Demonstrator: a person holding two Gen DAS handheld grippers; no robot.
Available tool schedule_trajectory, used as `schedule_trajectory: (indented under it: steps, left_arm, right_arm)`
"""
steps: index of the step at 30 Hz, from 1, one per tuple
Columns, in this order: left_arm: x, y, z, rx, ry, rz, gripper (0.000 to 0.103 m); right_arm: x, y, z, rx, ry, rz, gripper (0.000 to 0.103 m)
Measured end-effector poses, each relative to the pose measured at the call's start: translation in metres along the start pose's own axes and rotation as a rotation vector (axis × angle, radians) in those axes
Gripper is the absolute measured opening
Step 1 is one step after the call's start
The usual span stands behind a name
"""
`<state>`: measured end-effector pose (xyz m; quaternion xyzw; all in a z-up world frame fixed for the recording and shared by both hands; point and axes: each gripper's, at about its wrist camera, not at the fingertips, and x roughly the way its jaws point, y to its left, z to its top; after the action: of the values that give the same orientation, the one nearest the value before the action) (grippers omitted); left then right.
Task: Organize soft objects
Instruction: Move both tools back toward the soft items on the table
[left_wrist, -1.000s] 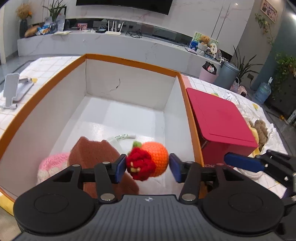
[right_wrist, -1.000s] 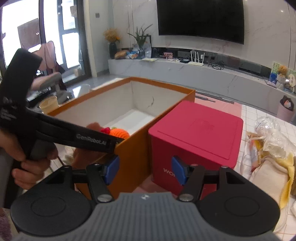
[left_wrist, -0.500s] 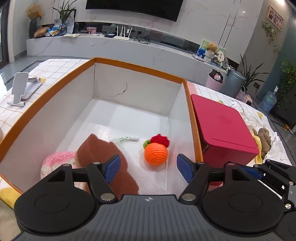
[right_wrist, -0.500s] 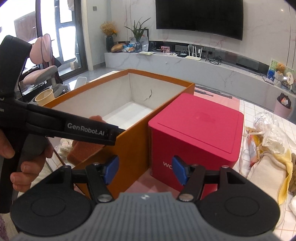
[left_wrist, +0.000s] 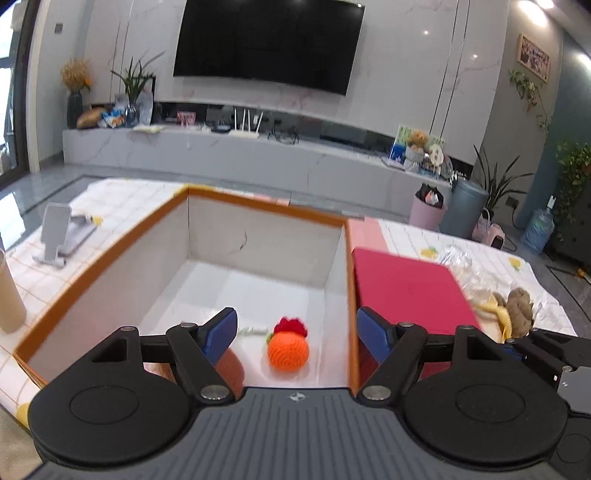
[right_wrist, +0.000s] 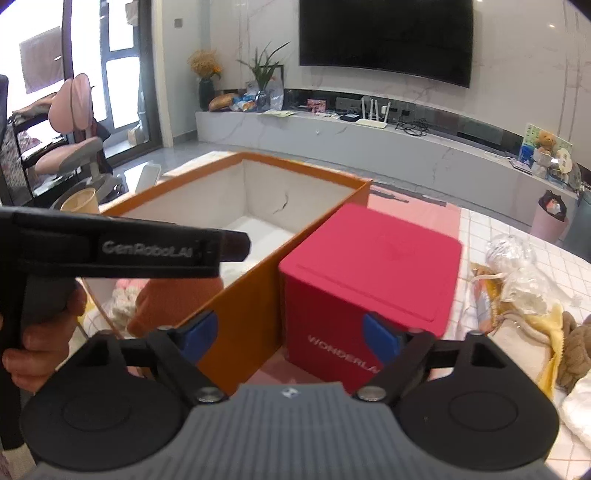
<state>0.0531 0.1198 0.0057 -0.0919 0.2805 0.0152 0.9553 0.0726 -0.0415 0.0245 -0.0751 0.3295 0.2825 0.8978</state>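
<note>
Tiled worktop (left_wrist: 122, 199) carries an orange box (left_wrist: 266, 203). Left wrist view: the left hand-held gripper (left_wrist: 297, 332) gapes wide and empty above the box; the crocheted orange toy (left_wrist: 288, 350) lies on the box floor near its right wall. Right wrist view: the right hand-held gripper (right_wrist: 290, 332) is spread wide, empty, before a red box (right_wrist: 373, 273) touching the orange box; plush items (right_wrist: 569, 350) lie toward the worktop's right edge.

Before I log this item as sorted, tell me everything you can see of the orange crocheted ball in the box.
The orange crocheted ball looks like knitted yarn, round, with a red ruffled tuft and a small green bit on top. It rests on the white floor of the orange-rimmed box, near the right wall. Nothing grips it; the left gripper is open above it.
</note>
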Motion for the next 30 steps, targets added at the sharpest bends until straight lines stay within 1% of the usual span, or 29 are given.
schedule_trajectory:
  steps: [3, 5, 7, 10, 13, 14, 16, 17, 18, 21, 24, 25, 27, 30]
  left_arm:
    - [-0.010, -0.011, 0.008, 0.001, -0.047, 0.002, 0.087]
    - [-0.013, -0.023, 0.014, 0.033, -0.048, 0.003, 0.087]
    - [-0.015, -0.039, 0.017, 0.065, -0.049, -0.003, 0.087]
    - [-0.017, -0.064, 0.016, 0.097, -0.067, -0.023, 0.087]
    - [-0.014, -0.090, 0.012, 0.143, -0.062, -0.074, 0.087]
    - [-0.013, -0.098, 0.008, 0.155, -0.061, -0.086, 0.087]
    - [-0.009, -0.115, 0.002, 0.171, -0.055, -0.105, 0.087]
    - [-0.006, -0.123, -0.001, 0.173, -0.049, -0.114, 0.087]
    - [-0.002, -0.130, -0.004, 0.172, -0.041, -0.125, 0.087]
    - [0.009, -0.145, -0.012, 0.161, -0.017, -0.160, 0.087]
    - [0.020, -0.157, -0.022, 0.153, 0.012, -0.191, 0.087]
    - [0.024, -0.161, -0.025, 0.159, 0.018, -0.197, 0.087]
    - [0.029, -0.170, -0.030, 0.177, 0.025, -0.201, 0.087]
    - [0.038, -0.179, -0.038, 0.200, 0.035, -0.228, 0.087]
  right_arm:
    - [-0.012, -0.011, 0.007, 0.014, -0.019, -0.023, 0.087]
    - [-0.023, -0.021, 0.011, 0.031, -0.029, -0.042, 0.090]
    - [-0.038, -0.040, 0.017, 0.055, -0.052, -0.091, 0.094]
    - [-0.063, -0.082, 0.017, 0.169, -0.088, -0.245, 0.095]
    - [-0.084, -0.129, 0.007, 0.286, -0.100, -0.332, 0.098]
    - [-0.090, -0.146, 0.002, 0.324, -0.095, -0.374, 0.099]
    - [-0.097, -0.173, -0.007, 0.363, -0.083, -0.493, 0.100]
    - [-0.099, -0.186, -0.012, 0.377, -0.078, -0.542, 0.100]
    - [-0.100, -0.199, -0.018, 0.396, -0.077, -0.570, 0.100]
    - [-0.093, -0.241, -0.044, 0.522, -0.063, -0.626, 0.100]
    - [-0.070, -0.268, -0.071, 0.622, -0.024, -0.606, 0.100]
    - [-0.060, -0.273, -0.077, 0.630, -0.001, -0.600, 0.100]
    - [-0.040, -0.277, -0.089, 0.612, 0.044, -0.627, 0.100]
    - [-0.019, -0.278, -0.106, 0.582, 0.064, -0.647, 0.100]
